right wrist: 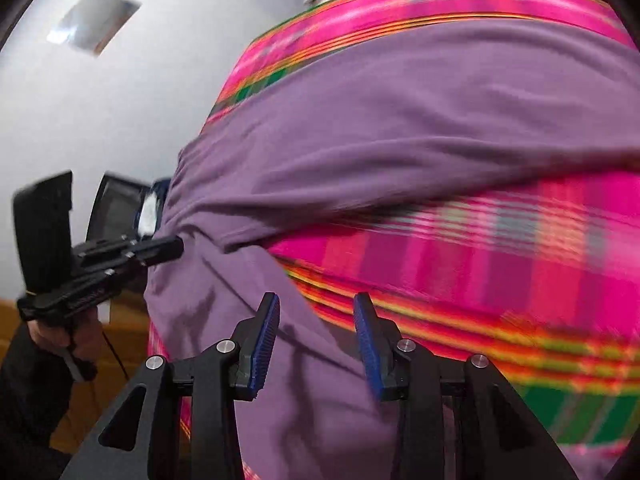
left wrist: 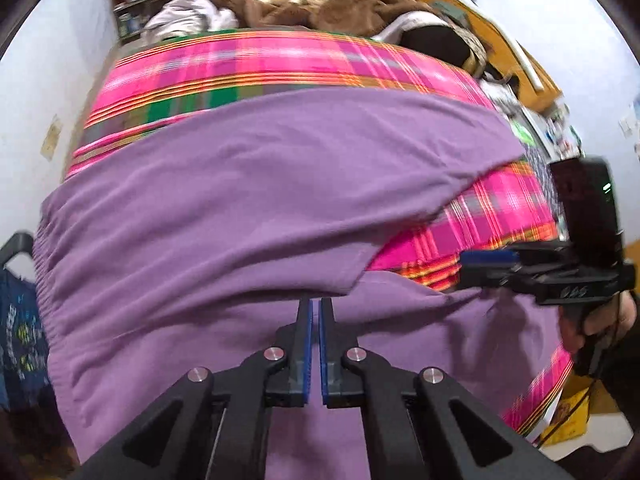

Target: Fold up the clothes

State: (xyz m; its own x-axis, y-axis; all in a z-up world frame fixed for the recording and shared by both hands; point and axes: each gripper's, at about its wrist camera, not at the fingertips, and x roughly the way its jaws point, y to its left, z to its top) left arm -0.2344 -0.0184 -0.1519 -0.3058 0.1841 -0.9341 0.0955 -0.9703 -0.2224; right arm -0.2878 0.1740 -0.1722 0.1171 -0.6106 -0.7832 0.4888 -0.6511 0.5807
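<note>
Pale walls frame a bed spread with a bright pink plaid blanket [left wrist: 256, 68], and on it lies the purple garment [left wrist: 240, 208] — soft, plain, lightly creased, with a gathered elastic edge at one end (it looks like a waistband). Its long axis runs crosswise ahead of both tongs, the gathered end lying to the left of the left gripper [left wrist: 315, 308]. That gripper's blue pads are drawn nearly together with only a thin slit between; whether any cloth is pinched there cannot be told. The right gripper [right wrist: 316, 316] stands well apart, nothing between its pads, over the garment's near fold just beside the plaid. Brown bedding [left wrist: 320, 4] is heaped beyond.
</note>
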